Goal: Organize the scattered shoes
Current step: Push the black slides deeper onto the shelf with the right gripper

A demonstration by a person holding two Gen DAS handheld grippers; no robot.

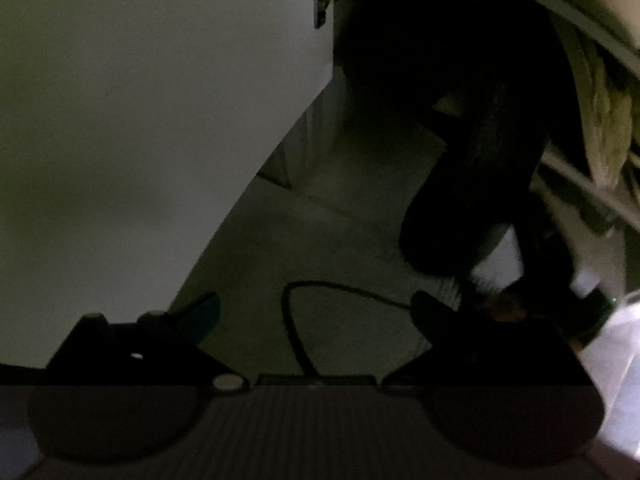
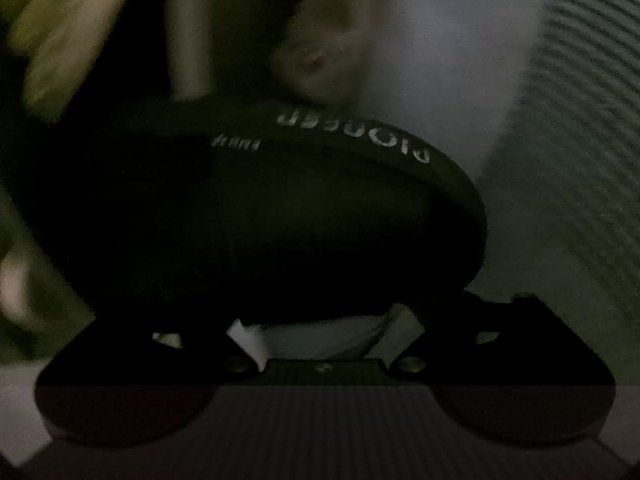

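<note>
The black shoe point(image 2: 256, 216) is filling most of the right wrist view, sitting right up against the right gripper point(image 2: 324, 320) with pale lettering curving along its upper edge. It's pressing in between the two dark fingers, so the claw looks to be clamping on it — though the picture is dim and blurry, and the exact contact is hard to make out. A white sliver is showing just under the shoe, between the fingers. Behind it, something pale and fuzzy point(image 2: 440, 40) is looming, and ribbed grey material point(image 2: 580, 120) is running down the right side.

In the left wrist view, the left gripper point(image 1: 316, 316) is hanging open over a grey floor point(image 1: 320, 232) — nothing between its fingers. A thin dark cable point(image 1: 304, 320) is looping across the floor in the gap. A white cabinet panel point(image 1: 160, 120) is taking up the left, and a dark shape point(image 1: 472, 200), too shadowy to identify, is standing at right beside shelf rails point(image 1: 580, 188).
</note>
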